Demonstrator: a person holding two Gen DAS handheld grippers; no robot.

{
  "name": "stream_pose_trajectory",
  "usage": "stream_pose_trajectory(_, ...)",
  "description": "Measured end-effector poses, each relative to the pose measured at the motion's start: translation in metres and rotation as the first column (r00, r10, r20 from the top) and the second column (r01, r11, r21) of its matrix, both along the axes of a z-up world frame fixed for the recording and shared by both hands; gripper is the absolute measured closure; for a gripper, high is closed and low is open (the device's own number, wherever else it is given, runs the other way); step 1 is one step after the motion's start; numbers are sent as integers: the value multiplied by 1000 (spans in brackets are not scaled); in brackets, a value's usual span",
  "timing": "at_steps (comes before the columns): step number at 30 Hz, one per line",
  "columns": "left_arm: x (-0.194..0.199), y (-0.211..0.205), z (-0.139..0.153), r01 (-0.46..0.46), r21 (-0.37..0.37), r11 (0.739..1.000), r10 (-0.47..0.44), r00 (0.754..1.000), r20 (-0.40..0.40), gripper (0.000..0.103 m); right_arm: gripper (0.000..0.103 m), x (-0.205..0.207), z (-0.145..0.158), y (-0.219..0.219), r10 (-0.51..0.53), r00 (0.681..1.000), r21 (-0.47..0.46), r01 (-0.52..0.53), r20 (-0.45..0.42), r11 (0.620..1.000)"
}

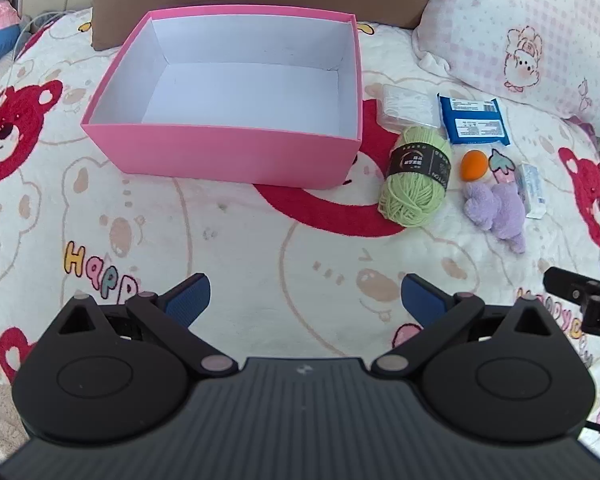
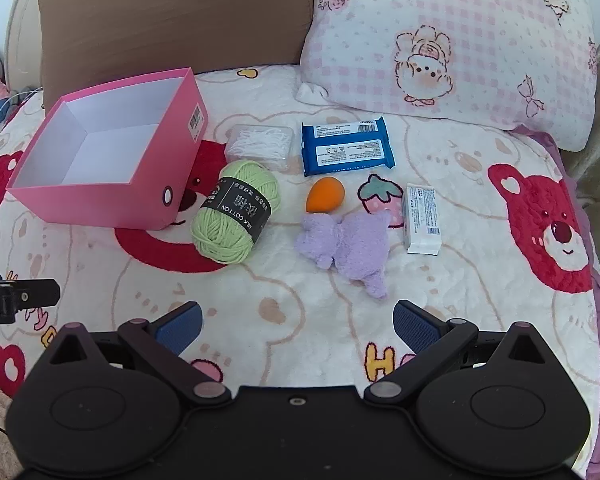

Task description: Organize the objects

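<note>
Six loose items and one box lie on a bed covered by a bear-print blanket (image 2: 380,320). The count: one ball of green yarn (image 2: 236,216), one clear plastic case of white sticks (image 2: 260,145), one blue pack of wipes (image 2: 346,146), one orange egg-shaped sponge (image 2: 325,195), one purple plush toy (image 2: 346,250) and one small white packet (image 2: 422,220).

The single container, a pink box (image 1: 228,152) with a white interior, stands open at the left of the group and holds nothing. The yarn lies just beside the box's near right corner; whether they touch cannot be told. The clear case sits behind the yarn, the wipes to its right. The sponge touches the plush toy's upper edge, and the white packet lies just right of the toy.

Two pillows rest at the head of the bed: one brown pillow (image 2: 172,28) behind the box and one pink checked pillow (image 2: 460,48) behind the wipes.

The left gripper (image 1: 306,300) hovers in front of the box, its jaws spread wide and holding nothing. The right gripper (image 2: 298,326) hovers in front of the plush toy, its jaws likewise spread and unladen.
</note>
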State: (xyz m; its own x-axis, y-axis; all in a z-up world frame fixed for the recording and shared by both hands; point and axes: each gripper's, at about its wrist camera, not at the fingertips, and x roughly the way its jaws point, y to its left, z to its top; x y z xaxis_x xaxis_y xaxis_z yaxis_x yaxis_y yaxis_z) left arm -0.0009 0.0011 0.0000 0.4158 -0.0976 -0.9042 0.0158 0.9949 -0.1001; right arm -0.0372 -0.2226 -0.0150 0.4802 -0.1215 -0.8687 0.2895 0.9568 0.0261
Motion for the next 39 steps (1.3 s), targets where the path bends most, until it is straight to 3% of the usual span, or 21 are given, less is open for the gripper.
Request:
stream_pose_trajectory(14,-3,3,-5,-13,-5,1000,13,1000,-6,0,0,0,0,-5,-3,1000,54,2,16,999)
stream_pose_trajectory(21,-4,5,-5,-21,0,1000,21,1000,-10,0,0,-1,1,-7,-32,999,39,31,20,999)
stream_pose_trajectory(26,-5,5,-4,-25,0,1000,25,1000,-6,0,0,0,0,-4,-29,1000,-24,29,6,999)
stream_pose_trajectory(39,-6,1,-7,-8,-15,1000,8,1000,-14,0,2,1,-8,-2,-29,999,-33,28,-32,999)
